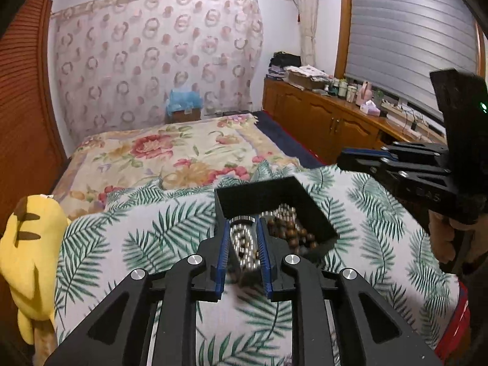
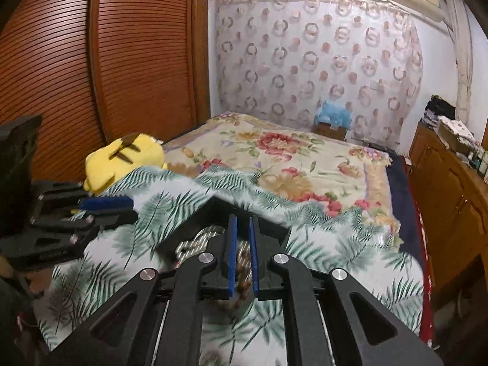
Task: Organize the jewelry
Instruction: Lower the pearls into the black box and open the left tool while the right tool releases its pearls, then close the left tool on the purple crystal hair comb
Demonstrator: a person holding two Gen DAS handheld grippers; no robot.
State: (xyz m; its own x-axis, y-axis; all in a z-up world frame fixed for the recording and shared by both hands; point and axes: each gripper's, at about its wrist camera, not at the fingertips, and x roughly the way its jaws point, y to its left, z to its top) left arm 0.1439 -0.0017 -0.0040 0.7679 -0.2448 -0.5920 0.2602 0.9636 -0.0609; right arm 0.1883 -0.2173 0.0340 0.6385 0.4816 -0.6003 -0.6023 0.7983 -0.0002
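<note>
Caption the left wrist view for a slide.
Left gripper lowers a silver bead string into a black square box already holding brown wooden beads.

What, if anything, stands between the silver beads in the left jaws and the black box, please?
Nothing visible does. The silver beads hang at the near edge of the open-topped box. Inside it lie only other beads, toward the right, which leaves room.
</note>
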